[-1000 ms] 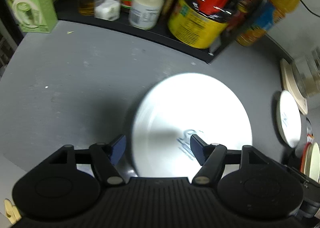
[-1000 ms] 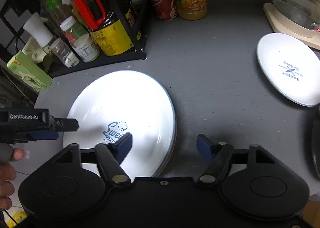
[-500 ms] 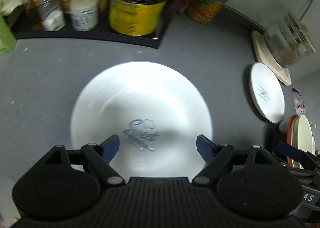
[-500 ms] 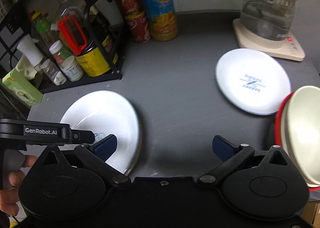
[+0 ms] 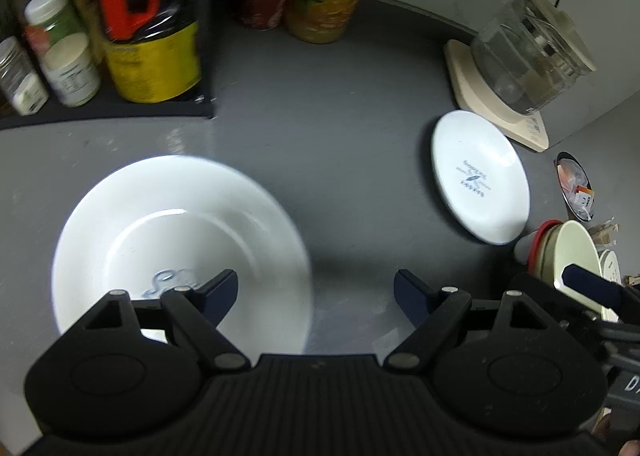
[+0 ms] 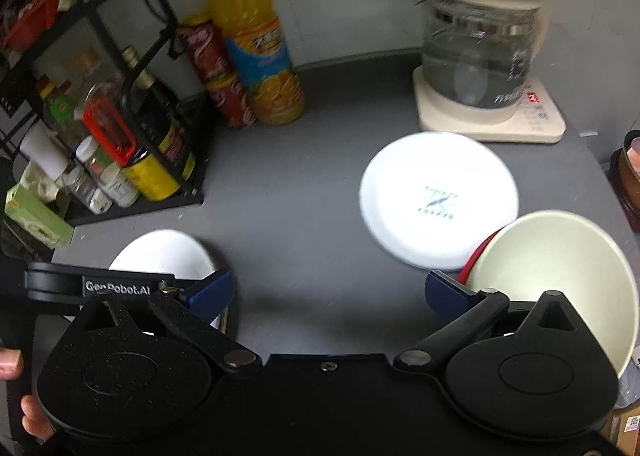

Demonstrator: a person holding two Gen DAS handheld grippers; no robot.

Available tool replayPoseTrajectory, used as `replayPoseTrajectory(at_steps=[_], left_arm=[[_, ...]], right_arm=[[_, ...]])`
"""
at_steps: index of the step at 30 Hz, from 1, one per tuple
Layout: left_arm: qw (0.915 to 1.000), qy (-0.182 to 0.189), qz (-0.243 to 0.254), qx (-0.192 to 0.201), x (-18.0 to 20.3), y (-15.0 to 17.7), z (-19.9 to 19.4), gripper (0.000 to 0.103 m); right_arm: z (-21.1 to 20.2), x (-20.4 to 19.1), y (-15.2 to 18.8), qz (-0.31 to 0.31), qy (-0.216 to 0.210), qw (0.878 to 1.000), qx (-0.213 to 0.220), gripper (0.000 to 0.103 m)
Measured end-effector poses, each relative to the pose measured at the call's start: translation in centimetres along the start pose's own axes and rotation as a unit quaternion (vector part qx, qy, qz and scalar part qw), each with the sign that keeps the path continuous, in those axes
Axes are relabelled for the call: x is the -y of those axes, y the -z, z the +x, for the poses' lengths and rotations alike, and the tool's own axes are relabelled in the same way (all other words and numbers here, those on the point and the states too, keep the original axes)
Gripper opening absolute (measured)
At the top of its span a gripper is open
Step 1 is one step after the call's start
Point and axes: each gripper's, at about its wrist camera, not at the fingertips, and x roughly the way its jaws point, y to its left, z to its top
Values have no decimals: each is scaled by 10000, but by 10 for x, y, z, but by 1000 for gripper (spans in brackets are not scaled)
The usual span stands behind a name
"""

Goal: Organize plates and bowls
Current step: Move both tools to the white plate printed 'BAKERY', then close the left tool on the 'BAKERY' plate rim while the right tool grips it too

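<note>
Setting: a grey countertop point(image 6: 312, 192) seen from two hand-held grippers looking down at it.
Large plate: a white large plate point(image 5: 180, 252) lies flat at the near left of the counter, just in front of a black rack of bottles and jars point(image 6: 120, 128). Nothing holds it.
Small plate: a white small plate point(image 6: 438, 200) with a blue logo lies well apart, at the far right, just in front of a glass kettle point(image 6: 480, 52) on its cream base.
Bowls: a cream bowl point(image 6: 560, 276) sits in a red-rimmed one at the near right edge, just beside the small plate.
Left gripper: the left gripper point(image 5: 316, 294) hangs above the counter, jaws released and empty, one blue finger over the large plate's rim.
Right gripper: the right gripper point(image 6: 326, 292) hangs over bare counter between the plates, jaws spread wide, grasping nothing.
Progress: judged early to middle. The bowls look nested; the two plates are not yet stacked.
Left to do: probably gathering the small plate and large plate together.
</note>
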Motion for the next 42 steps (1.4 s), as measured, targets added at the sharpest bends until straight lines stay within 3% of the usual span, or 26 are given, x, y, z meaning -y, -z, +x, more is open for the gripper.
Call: replayPoseTrajectory(at_steps=[16,33,39,42], left_arm=[[9996,219,-168,-34,60,-32,20,84],[9951,471,-871,26,94,-48,69,83],[9877,611,-1440,-27,96,-44,96,79],[9849,576,-1635,-11,96,-43,108,71]], right_arm=[[8,63,-48,-208,110,9997,-110,103],[52,133,-81,-379,47,9975,-591,102],[80,160,-88,-129,-106,9953,-954,80],[95,171,-91,-2,-120,9936,-1126,72]])
